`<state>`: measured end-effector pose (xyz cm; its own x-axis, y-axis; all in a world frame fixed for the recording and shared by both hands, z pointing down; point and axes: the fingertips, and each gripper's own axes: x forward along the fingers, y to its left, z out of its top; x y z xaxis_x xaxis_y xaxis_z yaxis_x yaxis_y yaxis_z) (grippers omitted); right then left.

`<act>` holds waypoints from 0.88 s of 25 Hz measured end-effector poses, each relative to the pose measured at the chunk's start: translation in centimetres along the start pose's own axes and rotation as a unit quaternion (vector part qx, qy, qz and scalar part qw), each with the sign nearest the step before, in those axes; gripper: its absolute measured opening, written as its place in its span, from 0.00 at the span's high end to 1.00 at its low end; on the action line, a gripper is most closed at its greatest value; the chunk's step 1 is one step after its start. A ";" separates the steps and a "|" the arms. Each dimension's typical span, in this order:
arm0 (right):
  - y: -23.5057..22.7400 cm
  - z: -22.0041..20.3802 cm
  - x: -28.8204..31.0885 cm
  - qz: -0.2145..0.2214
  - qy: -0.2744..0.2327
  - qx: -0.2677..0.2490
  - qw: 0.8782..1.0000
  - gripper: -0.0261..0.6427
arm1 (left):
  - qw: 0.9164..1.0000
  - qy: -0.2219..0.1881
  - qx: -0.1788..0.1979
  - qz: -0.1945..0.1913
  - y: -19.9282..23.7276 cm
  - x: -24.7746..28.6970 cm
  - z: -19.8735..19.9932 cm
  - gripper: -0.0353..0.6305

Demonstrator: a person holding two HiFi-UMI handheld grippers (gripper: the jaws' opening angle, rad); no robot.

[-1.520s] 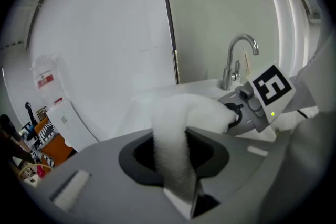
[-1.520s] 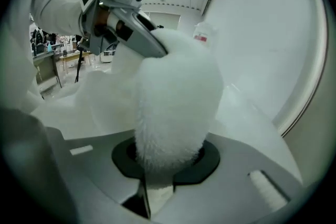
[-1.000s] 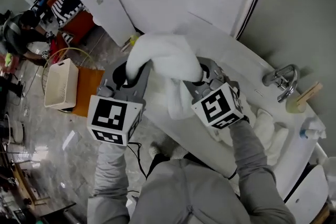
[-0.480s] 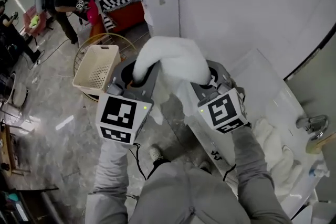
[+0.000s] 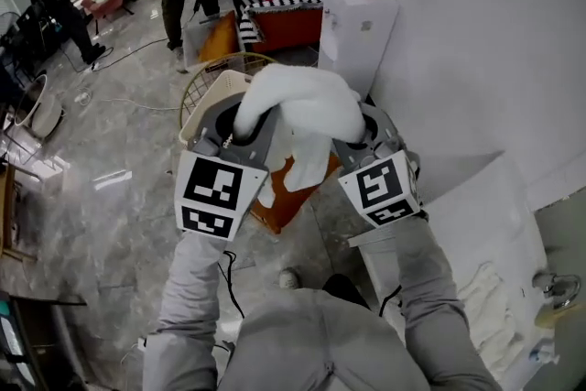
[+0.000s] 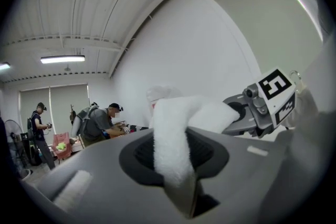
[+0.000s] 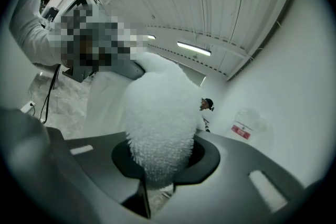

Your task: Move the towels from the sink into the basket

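A drop onto the floor (image 5: pixel 110 197), which fills the frame's left, is judged the main risk. The basket (image 5: pixel 212 96), at upper centre, is partly hidden behind the load, so its rim could be missed. The towel (image 5: pixel 307 101) is carried at centre, bridged between both grippers, with a loose tail that could snag. The left gripper (image 5: pixel 245 125) and right gripper (image 5: pixel 359 140) are each pinched nearly closed on a towel end; an uneven release would leave it dangling.

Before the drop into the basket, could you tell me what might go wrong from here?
The towel hangs from a narrow pinch in the left hand-held gripper and the right hand-held gripper; it could slip. The basket is half hidden behind them, so a release may miss, or the loose end snag its rim.
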<state>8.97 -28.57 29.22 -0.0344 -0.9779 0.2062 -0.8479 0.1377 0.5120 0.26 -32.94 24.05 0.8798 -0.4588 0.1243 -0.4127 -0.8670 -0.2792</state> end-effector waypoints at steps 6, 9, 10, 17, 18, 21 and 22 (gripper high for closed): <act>0.8 3.1 10.1 0.043 -0.029 -0.007 0.999 0.85 | 0.997 0.031 -0.015 0.063 9.0 0.9 -3.8 0.72; 1.8 2.9 14.9 0.081 -0.037 -0.006 0.996 0.85 | 0.994 0.052 -0.024 0.096 12.6 1.7 -6.0 0.72; 2.0 2.7 16.4 0.091 -0.038 -0.005 0.995 0.85 | 0.993 0.057 -0.027 0.104 13.7 2.0 -6.7 0.72; 1.2 5.1 25.1 0.139 -0.078 -0.007 0.987 0.85 | 0.983 0.075 -0.049 0.158 20.8 5.2 -9.2 0.72; 0.8 5.2 26.2 0.144 -0.083 -0.007 0.986 0.85 | 0.982 0.077 -0.054 0.166 21.6 5.8 -9.5 0.72; 0.1 4.4 29.6 0.164 -0.086 -0.005 0.983 0.85 | 0.976 0.082 -0.070 0.189 23.6 7.8 -10.8 0.72; 0.2 4.0 30.7 0.172 -0.086 -0.003 0.981 0.85 | 0.974 0.086 -0.077 0.195 24.0 8.4 -11.6 0.72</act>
<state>5.63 -59.16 32.32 -0.4071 -0.8854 0.2242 -0.7675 0.4647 0.4416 -4.97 -59.91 29.47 0.6023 -0.7729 0.1998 -0.7495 -0.6336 -0.1919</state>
